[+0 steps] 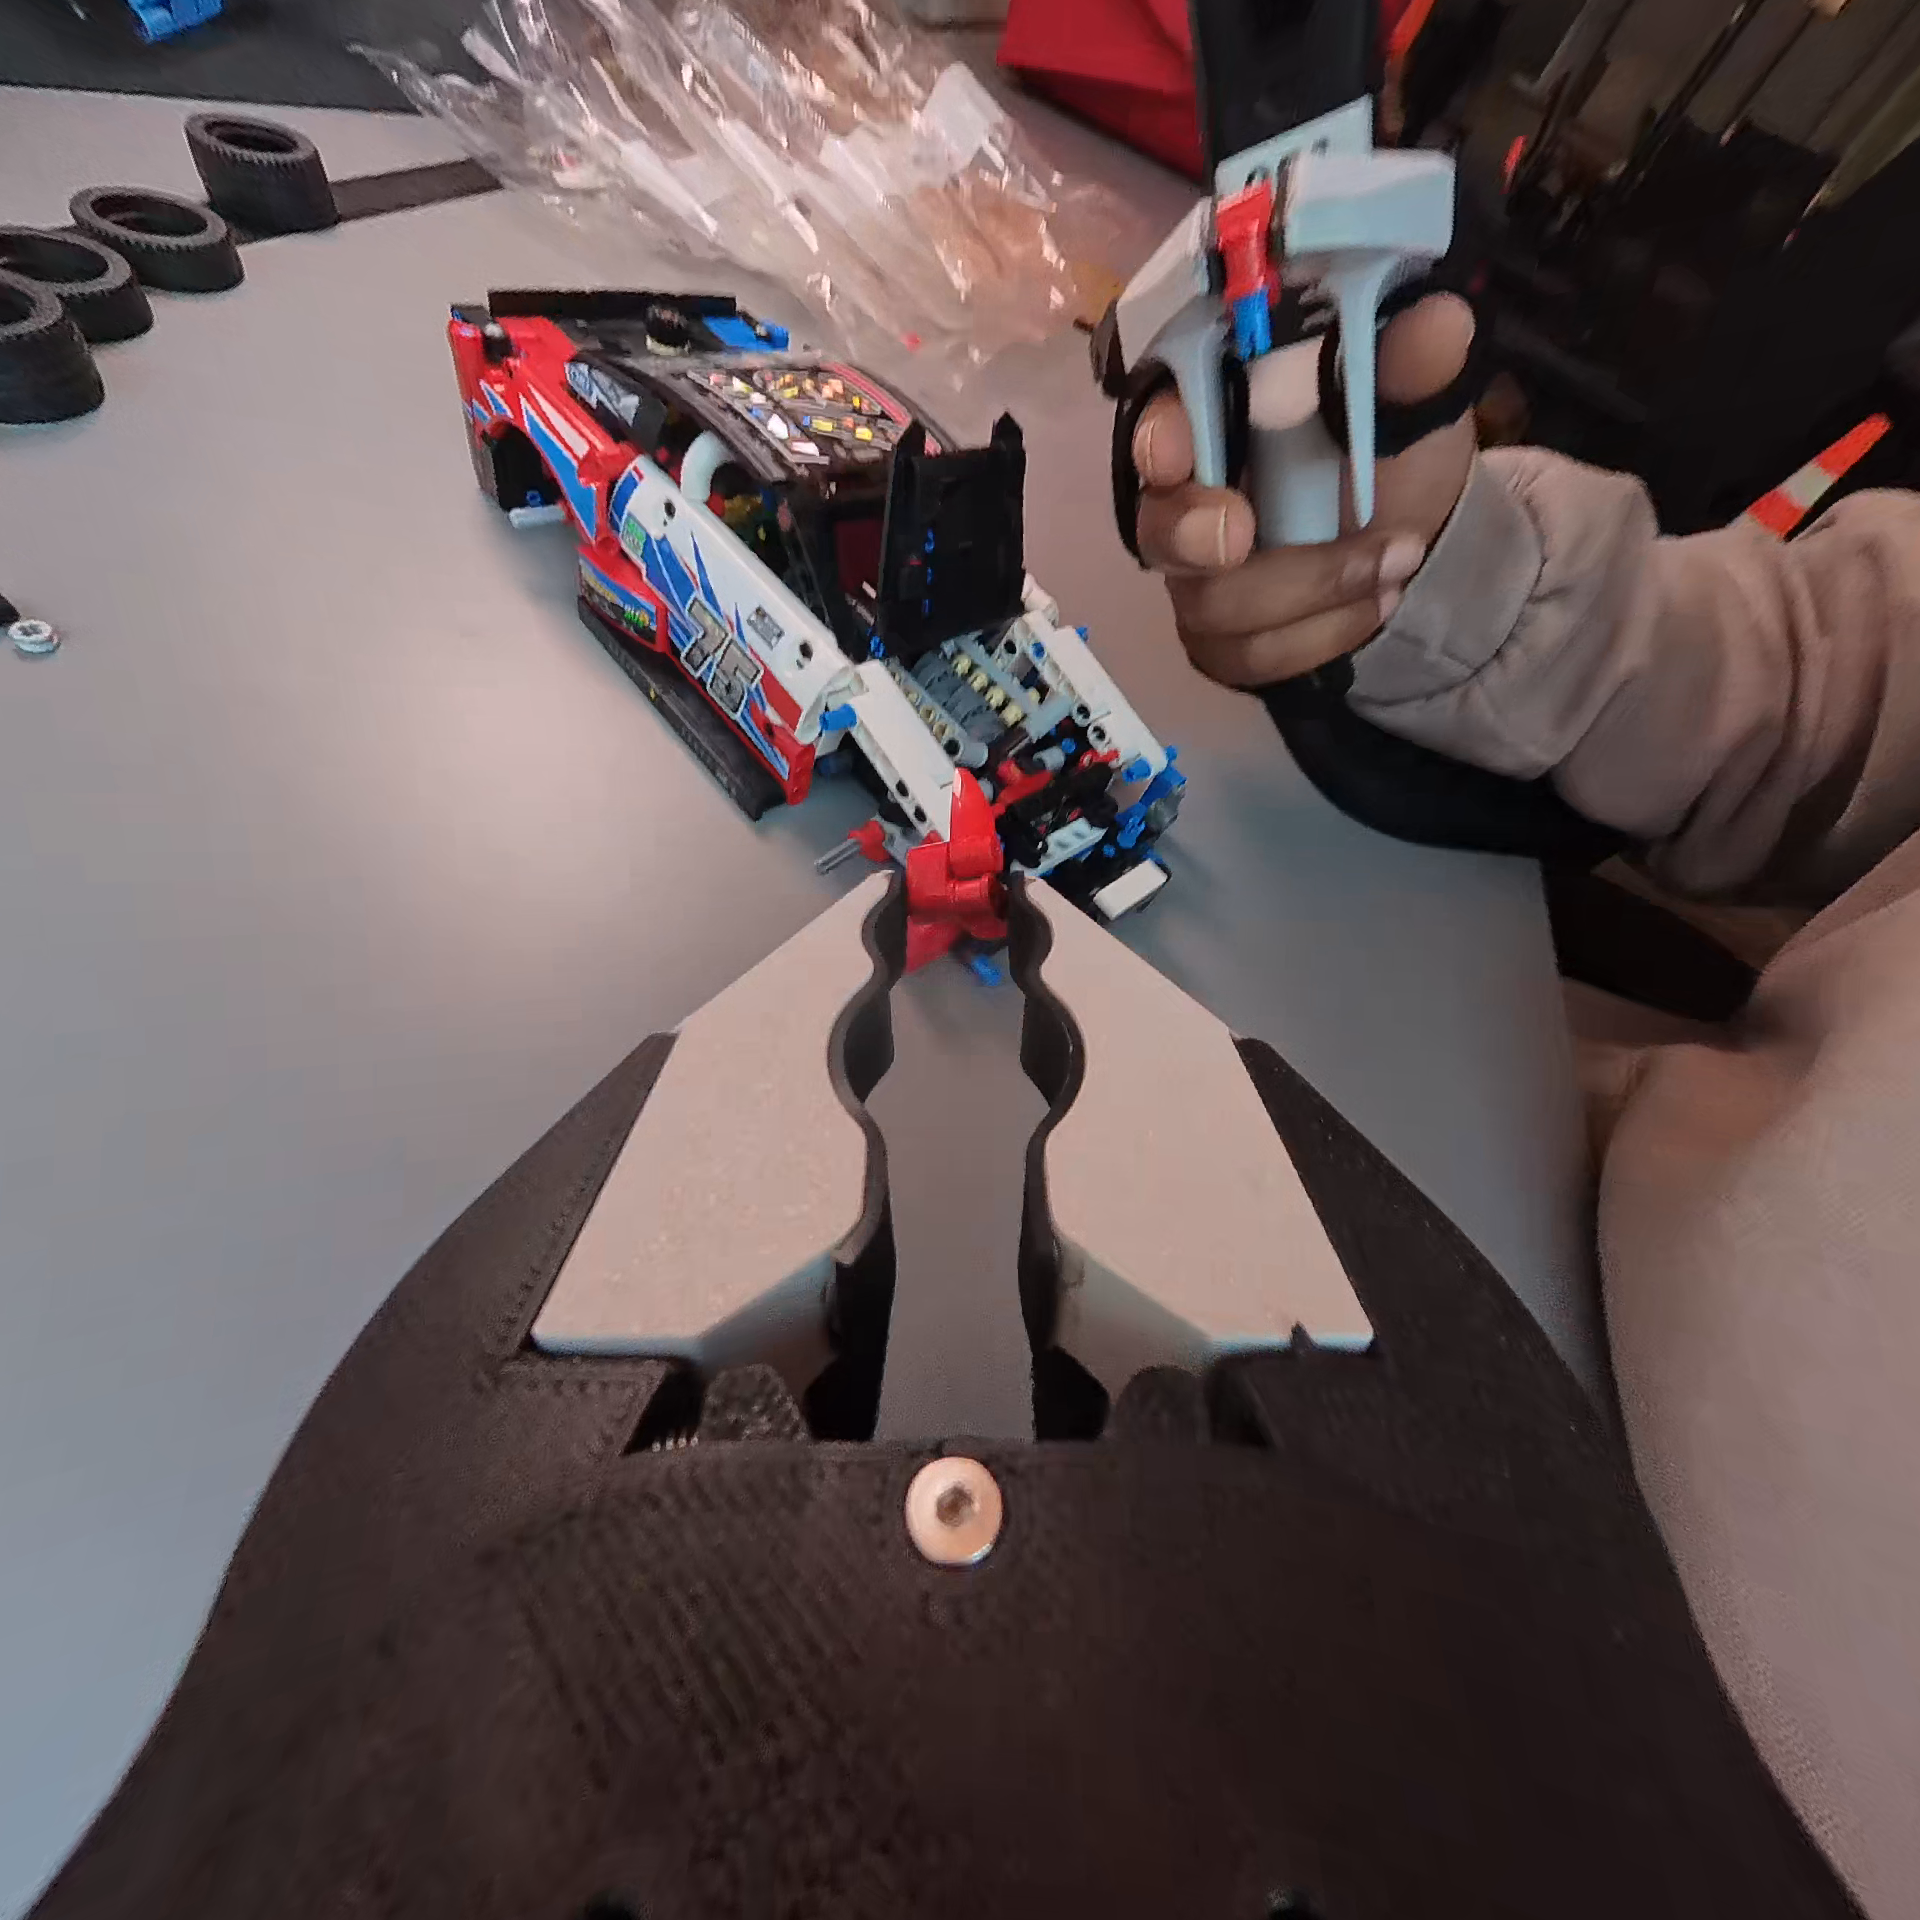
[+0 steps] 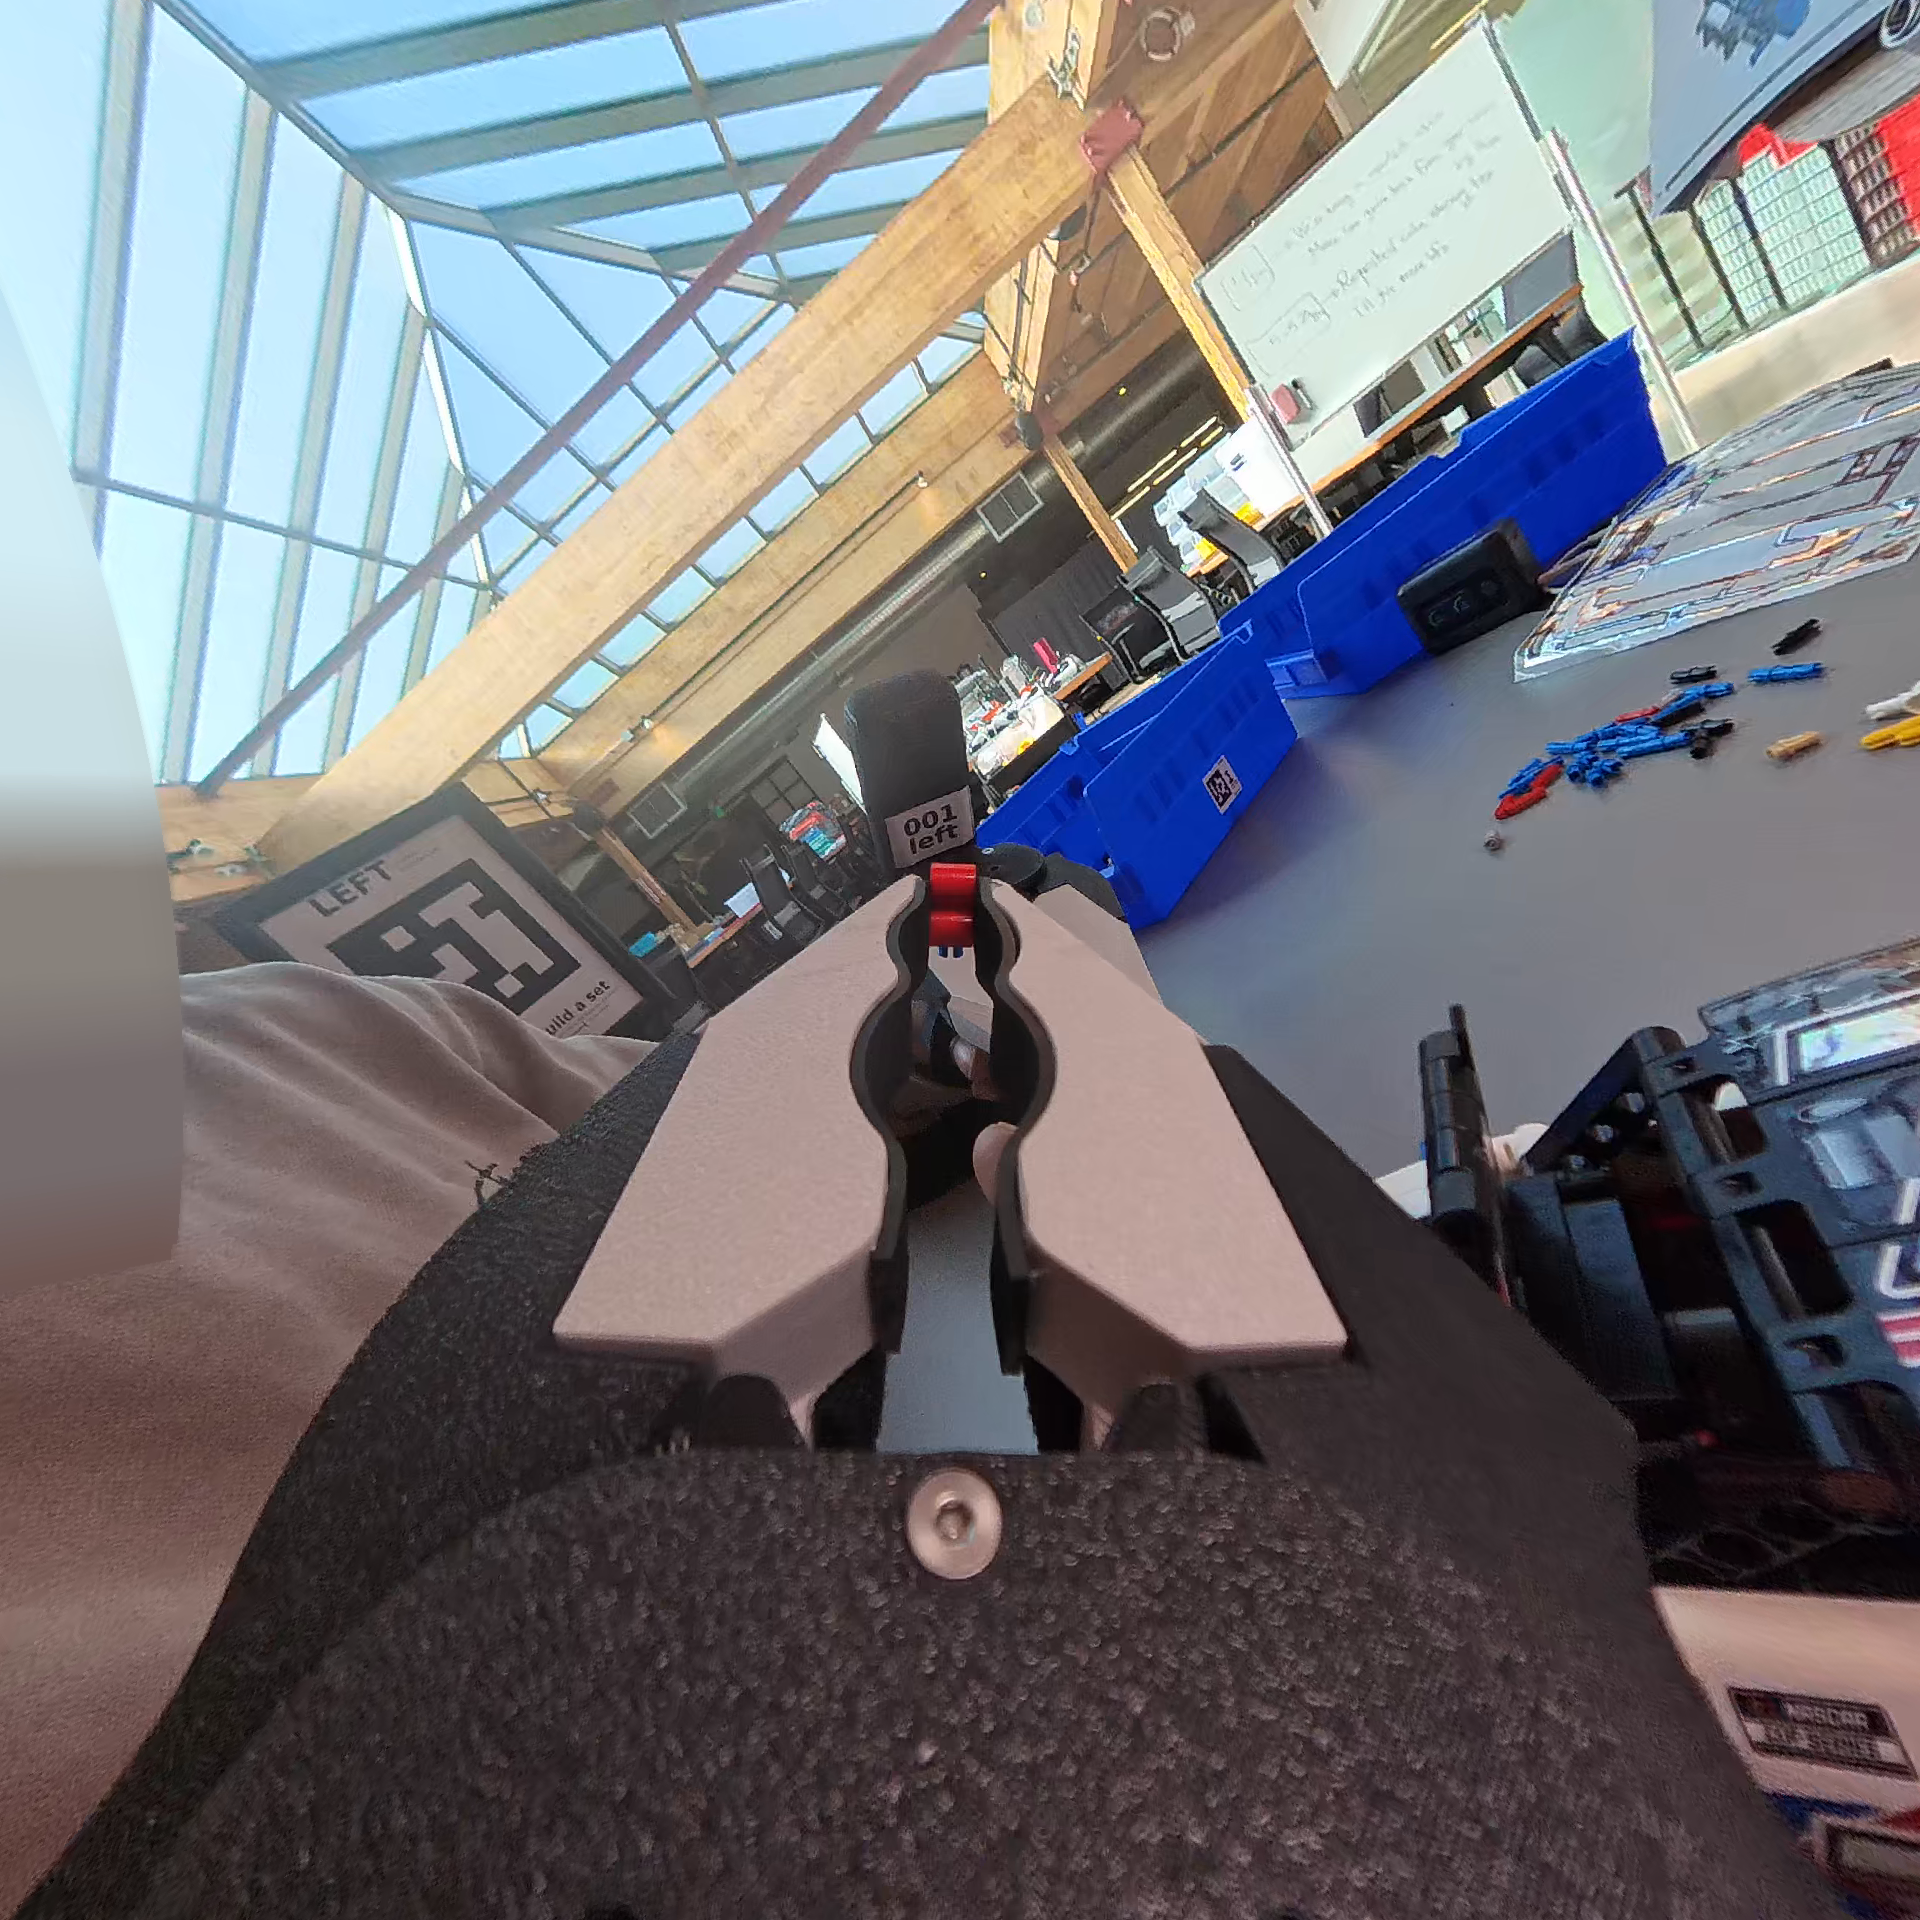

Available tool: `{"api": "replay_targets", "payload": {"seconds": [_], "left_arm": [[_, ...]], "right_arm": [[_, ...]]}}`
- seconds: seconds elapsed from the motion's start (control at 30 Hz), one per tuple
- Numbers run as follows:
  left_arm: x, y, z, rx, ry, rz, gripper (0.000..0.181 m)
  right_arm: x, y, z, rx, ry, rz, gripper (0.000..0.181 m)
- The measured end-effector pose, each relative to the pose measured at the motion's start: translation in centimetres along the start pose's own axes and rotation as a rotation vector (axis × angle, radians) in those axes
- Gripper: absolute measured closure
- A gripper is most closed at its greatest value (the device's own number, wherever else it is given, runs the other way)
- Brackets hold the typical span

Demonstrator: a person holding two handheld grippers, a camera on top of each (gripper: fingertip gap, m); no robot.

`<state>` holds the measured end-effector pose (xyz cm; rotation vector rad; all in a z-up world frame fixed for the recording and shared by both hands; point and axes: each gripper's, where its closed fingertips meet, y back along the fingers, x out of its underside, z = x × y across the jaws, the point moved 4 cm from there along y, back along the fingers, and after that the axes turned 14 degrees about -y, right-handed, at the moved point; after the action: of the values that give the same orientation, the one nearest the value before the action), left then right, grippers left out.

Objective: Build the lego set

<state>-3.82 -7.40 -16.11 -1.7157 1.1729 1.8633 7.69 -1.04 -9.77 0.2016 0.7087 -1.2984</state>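
The red, white and blue lego car (image 1: 717,582) lies on the grey table (image 1: 312,935), without wheels, its black hood flap raised. My left gripper (image 1: 951,885) is shut on a red lego part (image 1: 961,831) at the car's near end; I cannot tell whether the part is joined to the car. My right gripper (image 2: 949,899) is shut on a small red piece (image 2: 949,891) with a blue pin under it, held up in the air. It also shows in the left wrist view (image 1: 1242,272), above and right of the car. The car's side fills the right wrist view's right edge (image 2: 1714,1195).
Several black tyres (image 1: 156,239) sit at the far left, clear plastic bags (image 1: 779,177) behind the car. Blue bins (image 2: 1351,644), an instruction sheet (image 2: 1714,551) and loose blue, red and yellow pins (image 2: 1642,738) lie farther along the table. A person's sleeve (image 1: 1662,644) is at the right.
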Motion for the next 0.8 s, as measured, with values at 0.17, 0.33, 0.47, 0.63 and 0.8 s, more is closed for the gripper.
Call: {"api": "replay_targets", "payload": {"seconds": [0.17,0.33,0.47,0.63,0.8], "left_arm": [[-4.0,0.5,-0.5,0.107,0.284,-0.374,0.165],[-6.2,0.2,-0.9,0.252,0.51,-0.646,0.165],[-6.7,-0.8,-1.6,0.309,0.589,-0.717,0.165],[-6.3,-1.5,-1.8,0.286,0.577,-0.685,0.165],[-2.7,-1.2,-0.2,0.096,0.339,-0.253,0.164]], "right_arm": [[0.0,-0.5,0.8,-0.062,-0.037,-0.054,0.178],[0.0,-1.4,1.8,-0.073,0.003,-0.145,0.177],[0.3,-1.7,1.9,-0.055,0.028,-0.169,0.178],[0.5,-1.7,1.3,-0.033,-0.006,-0.17,0.178],[0.5,-1.5,0.8,0.002,-0.01,-0.162,0.177]]}}
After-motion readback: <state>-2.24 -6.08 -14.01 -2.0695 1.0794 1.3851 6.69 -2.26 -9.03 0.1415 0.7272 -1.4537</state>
